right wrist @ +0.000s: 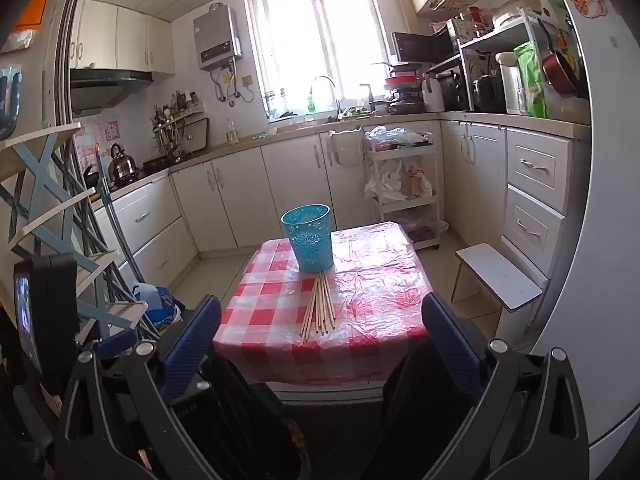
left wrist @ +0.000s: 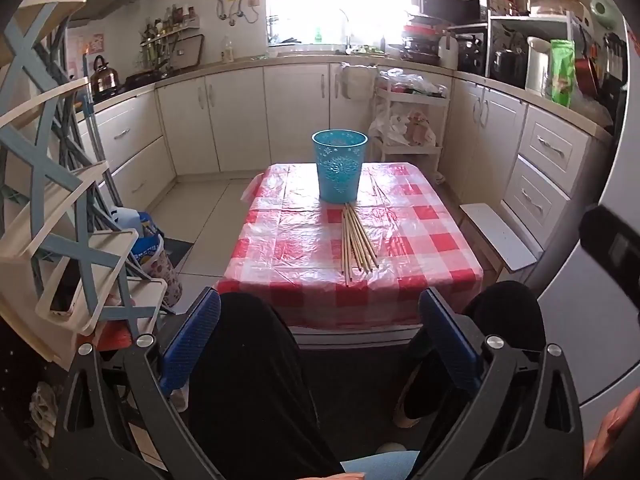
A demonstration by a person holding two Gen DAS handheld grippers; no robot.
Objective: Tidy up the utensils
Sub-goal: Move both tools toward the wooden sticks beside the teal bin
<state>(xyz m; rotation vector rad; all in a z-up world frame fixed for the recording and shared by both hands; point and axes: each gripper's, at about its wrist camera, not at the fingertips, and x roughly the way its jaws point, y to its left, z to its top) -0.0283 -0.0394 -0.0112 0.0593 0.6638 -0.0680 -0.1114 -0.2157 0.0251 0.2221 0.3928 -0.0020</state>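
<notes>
A bundle of several wooden chopsticks (left wrist: 356,242) lies on a small table with a red-and-white checked cloth (left wrist: 424,240), just in front of an upright blue plastic cup-shaped holder (left wrist: 339,166). The chopsticks (right wrist: 318,306), the holder (right wrist: 309,238) and the table (right wrist: 380,292) also show in the right wrist view. My left gripper (left wrist: 320,344) is open and empty, held back from the table's near edge, above the person's black-clad knees. My right gripper (right wrist: 322,346) is open and empty, also short of the near edge.
A folding wooden rack with blue cross braces (left wrist: 60,208) stands at the left. A small white stool (left wrist: 498,236) stands right of the table. White kitchen cabinets (left wrist: 236,108) and a white trolley (left wrist: 408,120) stand behind. A white fridge (right wrist: 592,200) is at the right.
</notes>
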